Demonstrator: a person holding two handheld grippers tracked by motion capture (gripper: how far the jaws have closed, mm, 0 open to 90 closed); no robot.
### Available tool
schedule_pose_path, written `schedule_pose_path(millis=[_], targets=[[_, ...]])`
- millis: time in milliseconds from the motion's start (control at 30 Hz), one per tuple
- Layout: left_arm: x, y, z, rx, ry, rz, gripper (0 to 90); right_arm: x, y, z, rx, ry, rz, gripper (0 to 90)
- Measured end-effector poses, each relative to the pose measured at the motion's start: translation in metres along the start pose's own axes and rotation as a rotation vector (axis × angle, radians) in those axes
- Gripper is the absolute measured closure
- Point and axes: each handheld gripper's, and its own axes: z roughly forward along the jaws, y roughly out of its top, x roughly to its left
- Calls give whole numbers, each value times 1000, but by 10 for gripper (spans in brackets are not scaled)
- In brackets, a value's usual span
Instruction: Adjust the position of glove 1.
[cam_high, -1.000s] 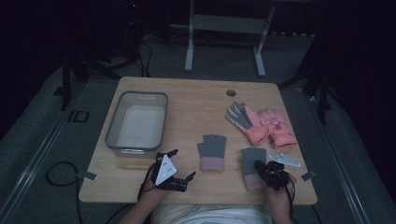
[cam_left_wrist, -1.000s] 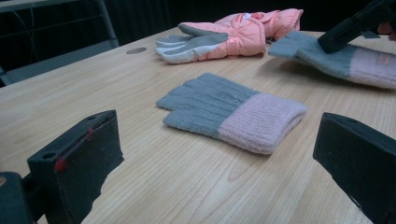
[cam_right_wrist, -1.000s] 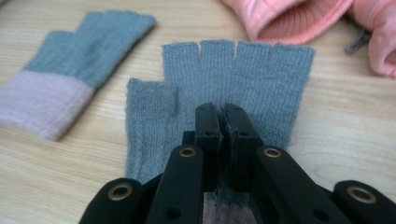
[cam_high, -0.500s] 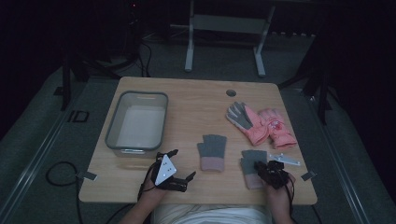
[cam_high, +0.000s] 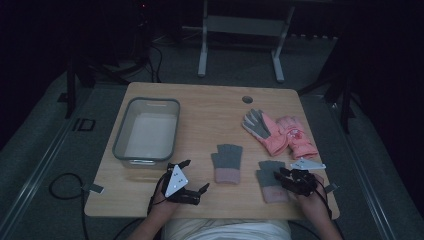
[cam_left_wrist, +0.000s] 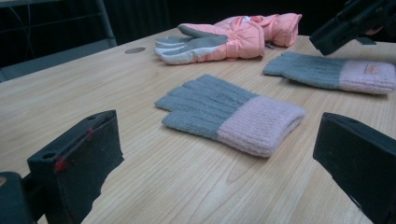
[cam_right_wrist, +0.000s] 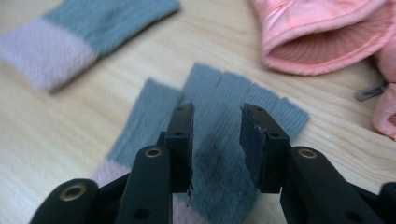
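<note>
Overhead, the right gripper (cam_high: 286, 176) hung over the right grey-and-pink knit glove (cam_high: 270, 180) near the front edge of the surface (cam_high: 210, 107); the left gripper (cam_high: 192, 176) stood left of the other knit glove (cam_high: 227, 162).

Its fingers (cam_left_wrist: 77, 161) stood wide apart, empty.

The right fingers (cam_right_wrist: 183, 140), just opening, hovered over the glove (cam_right_wrist: 224, 140), gripping nothing.

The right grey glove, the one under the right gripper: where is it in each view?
High view: the right grey glove lies at lower right, partly under the right gripper.
Left gripper view: upper right.
Right gripper view: centre, behind the jaws.
Shared landmark: the pink gloves beside it.
</note>
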Motion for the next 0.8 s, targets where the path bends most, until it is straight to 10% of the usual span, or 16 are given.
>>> schedule_pose_path(millis=[467,800], targets=[[1,0,0,-1,-3,-8,6,-4,-8,14,75,28,-44,607],[2,0,0,4,-4,-16,6,3,-7,16,69,-31,-17,832]])
